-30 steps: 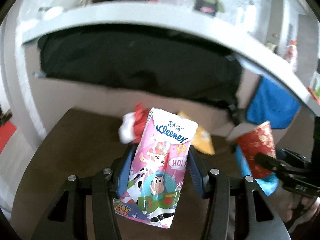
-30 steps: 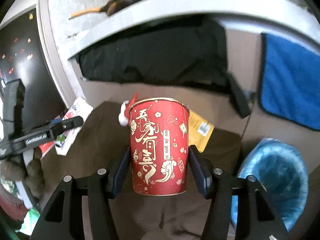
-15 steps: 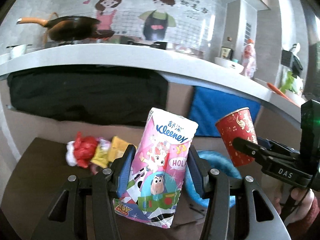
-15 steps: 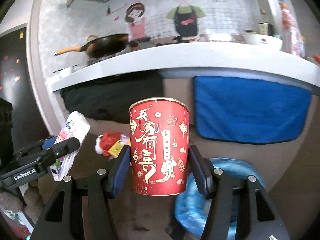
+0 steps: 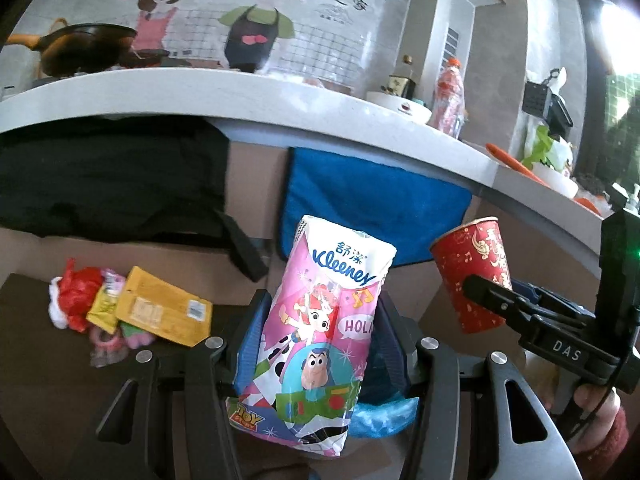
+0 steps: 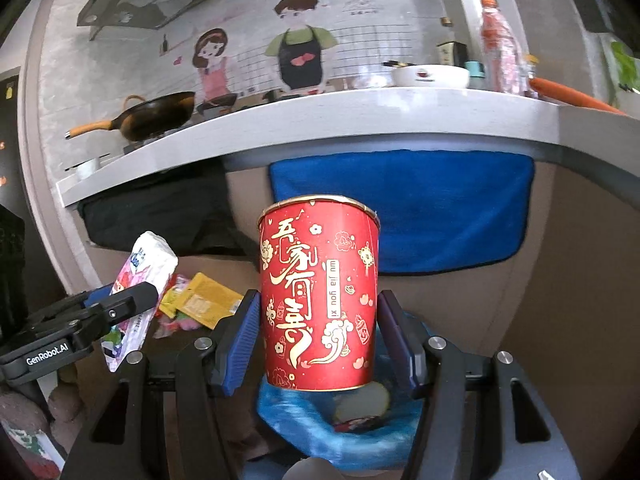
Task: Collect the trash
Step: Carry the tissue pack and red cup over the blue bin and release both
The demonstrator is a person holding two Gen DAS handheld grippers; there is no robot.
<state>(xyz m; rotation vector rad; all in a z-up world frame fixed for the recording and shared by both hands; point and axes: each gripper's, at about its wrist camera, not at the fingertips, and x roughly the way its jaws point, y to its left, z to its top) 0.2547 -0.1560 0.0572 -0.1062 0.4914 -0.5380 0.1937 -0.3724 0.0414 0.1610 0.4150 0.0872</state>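
Observation:
My left gripper is shut on a pink Kleenex tissue pack, held upright in the air. My right gripper is shut on a red paper cup with gold lettering, held upright over a bin lined with a blue bag. The cup also shows at the right of the left wrist view, and the tissue pack at the left of the right wrist view. The blue bag shows just below the tissue pack.
A pile of wrappers lies on the dark floor at the left: a yellow packet and red and white plastic. A grey counter runs above, with a black cloth and a blue cloth hanging below it.
Both grippers have swung right and tilted up with their loads. The wrapper pile has slid to the left, and the blue-lined bin now lies under the cup and the tissue pack.

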